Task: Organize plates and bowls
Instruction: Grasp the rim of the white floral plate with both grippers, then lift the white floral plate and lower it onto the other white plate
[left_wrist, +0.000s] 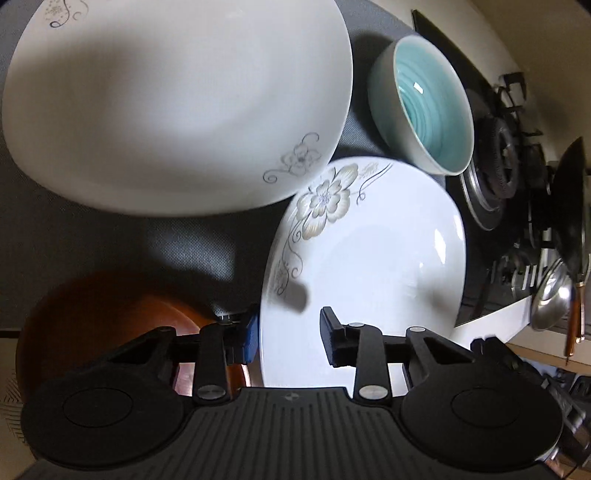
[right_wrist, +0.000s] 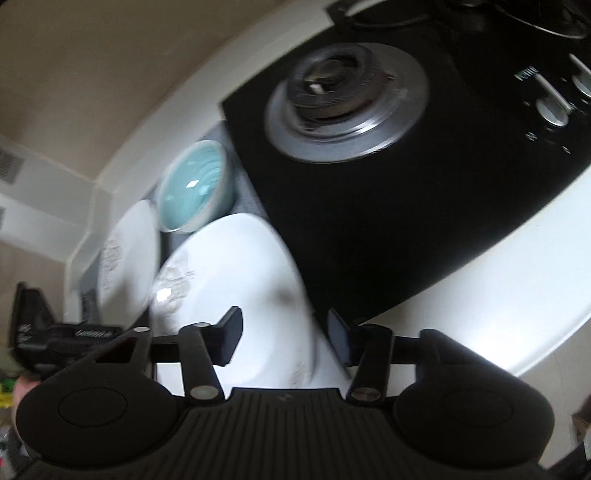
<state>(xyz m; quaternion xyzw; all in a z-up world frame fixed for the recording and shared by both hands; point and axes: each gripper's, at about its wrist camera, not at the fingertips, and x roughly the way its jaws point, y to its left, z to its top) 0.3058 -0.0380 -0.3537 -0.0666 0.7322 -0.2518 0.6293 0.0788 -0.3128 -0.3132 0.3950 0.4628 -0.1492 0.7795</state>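
Both claws come down on the same flowered plate (left_wrist: 365, 258), which lies on the grey mat (left_wrist: 110, 236) beside the black hob (right_wrist: 406, 206). The left claw (left_wrist: 288, 338) straddles the plate's near-left rim, one finger outside and one over the plate; whether it pinches I cannot tell. The right claw (right_wrist: 284, 338) straddles the plate's right rim (right_wrist: 236, 266) with gaps showing, so released. A larger white plate (left_wrist: 177, 107), a turquoise bowl (left_wrist: 424, 107) and a brown bowl (left_wrist: 110, 314) sit close around.
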